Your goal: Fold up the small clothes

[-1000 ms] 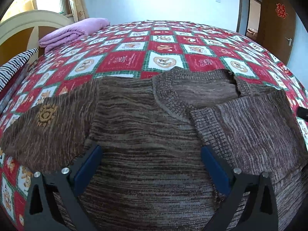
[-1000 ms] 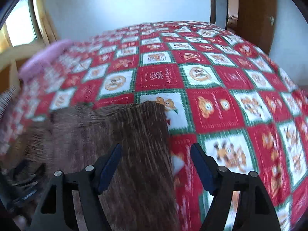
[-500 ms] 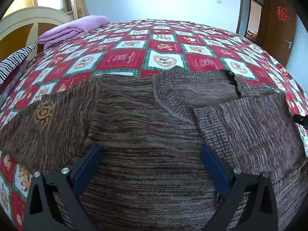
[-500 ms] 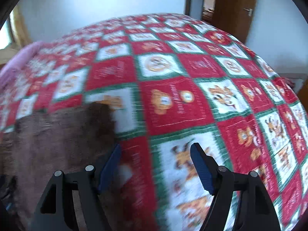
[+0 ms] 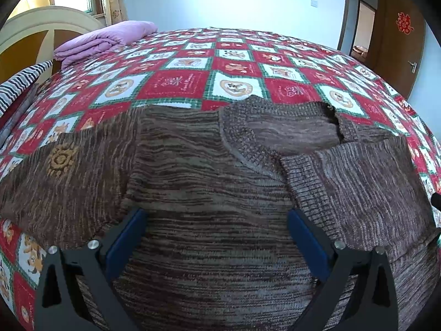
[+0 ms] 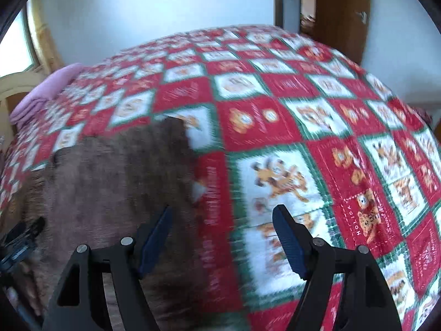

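Looking down my left gripper, I've got the brown sweater spread flat on the checkered bedspread, neckline facing away from me. The right sleeve is already folded in across the chest; the other sleeve, the one with a little gold emblem, lies stretched out to the left. That gripper's jaws are spread wide with nothing between them, hanging over the sweater's body. My right gripper is also wide open and holding nothing, sitting over the sweater's right edge where the knit meets bare bedspread. This view is pretty blurry, so I can't tell if the fingers touch the fabric. A folded purple blanket sits by the headboard.
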Demonstrator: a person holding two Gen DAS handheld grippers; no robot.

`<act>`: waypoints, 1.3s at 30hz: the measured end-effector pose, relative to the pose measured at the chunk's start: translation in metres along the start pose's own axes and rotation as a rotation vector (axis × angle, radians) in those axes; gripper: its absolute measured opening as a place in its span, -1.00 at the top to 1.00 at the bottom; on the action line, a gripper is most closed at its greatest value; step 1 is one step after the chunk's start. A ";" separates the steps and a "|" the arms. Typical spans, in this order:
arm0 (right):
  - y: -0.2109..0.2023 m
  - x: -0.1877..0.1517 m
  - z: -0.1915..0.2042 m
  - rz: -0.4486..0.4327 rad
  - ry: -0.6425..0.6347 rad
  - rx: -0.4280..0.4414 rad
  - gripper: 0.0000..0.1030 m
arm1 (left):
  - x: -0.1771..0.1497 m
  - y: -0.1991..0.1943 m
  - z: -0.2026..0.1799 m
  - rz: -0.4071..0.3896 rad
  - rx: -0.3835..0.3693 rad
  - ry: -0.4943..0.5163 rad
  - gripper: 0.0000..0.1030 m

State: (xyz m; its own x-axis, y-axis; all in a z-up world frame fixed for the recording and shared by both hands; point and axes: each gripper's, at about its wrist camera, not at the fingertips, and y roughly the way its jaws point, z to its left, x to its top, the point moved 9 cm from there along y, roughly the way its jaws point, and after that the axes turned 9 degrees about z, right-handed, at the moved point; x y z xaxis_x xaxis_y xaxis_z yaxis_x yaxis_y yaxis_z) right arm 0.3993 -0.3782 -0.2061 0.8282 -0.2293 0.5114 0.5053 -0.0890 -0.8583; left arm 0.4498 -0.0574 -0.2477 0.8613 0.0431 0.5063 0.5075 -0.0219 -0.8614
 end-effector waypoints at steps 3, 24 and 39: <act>-0.021 -0.006 0.046 -0.027 -0.076 0.056 -0.48 | 0.001 -0.003 0.003 -0.010 -0.036 -0.025 -1.00; 0.019 -0.040 0.109 -0.039 -0.187 0.072 -0.59 | -0.062 -0.075 0.203 -0.082 0.016 -0.338 -1.00; 0.019 -0.041 0.108 -0.045 -0.193 0.064 -0.59 | -0.053 -0.043 0.327 -0.072 -0.277 -0.822 -0.52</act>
State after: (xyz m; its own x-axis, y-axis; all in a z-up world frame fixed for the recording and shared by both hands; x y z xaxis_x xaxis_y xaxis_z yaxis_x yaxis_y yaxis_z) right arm 0.4014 -0.2656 -0.2385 0.8321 -0.0355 0.5534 0.5526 -0.0315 -0.8329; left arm 0.3739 0.2682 -0.2508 0.5892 0.7588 0.2778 0.6404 -0.2289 -0.7331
